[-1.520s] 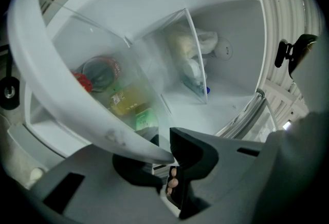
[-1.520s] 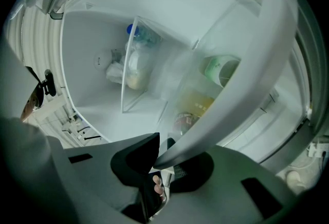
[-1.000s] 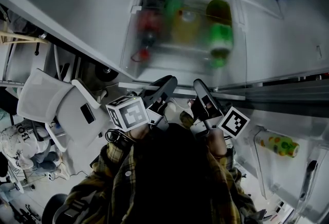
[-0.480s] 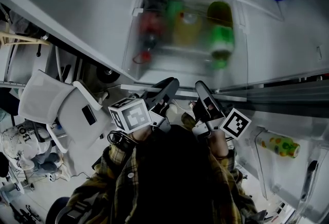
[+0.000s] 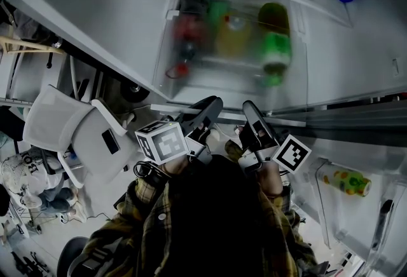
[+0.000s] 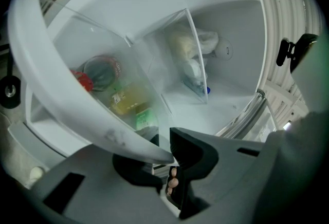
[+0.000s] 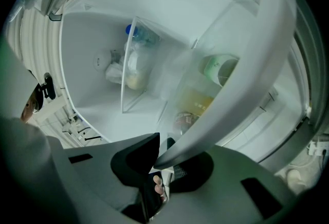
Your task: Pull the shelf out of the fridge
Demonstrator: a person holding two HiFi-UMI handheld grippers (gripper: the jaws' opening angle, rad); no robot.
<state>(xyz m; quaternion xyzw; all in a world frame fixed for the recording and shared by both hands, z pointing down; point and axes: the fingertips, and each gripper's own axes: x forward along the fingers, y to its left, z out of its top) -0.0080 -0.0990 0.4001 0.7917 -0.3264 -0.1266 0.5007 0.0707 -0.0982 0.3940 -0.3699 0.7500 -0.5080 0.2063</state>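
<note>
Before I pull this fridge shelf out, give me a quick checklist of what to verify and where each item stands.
1. Left gripper clamped on the shelf rim: ok.
2. Right gripper clamped on the same rim: ok.
3. Fridge door swung open: ok.
4. Green bottle and the others on the shelf steady: cannot tell, blurred through the front.
5. Room to step back past the white chair: cannot tell.

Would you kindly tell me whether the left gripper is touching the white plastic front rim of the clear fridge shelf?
Touching. In the left gripper view, the left gripper has both dark jaws pressed on the white plastic front rim.
</note>
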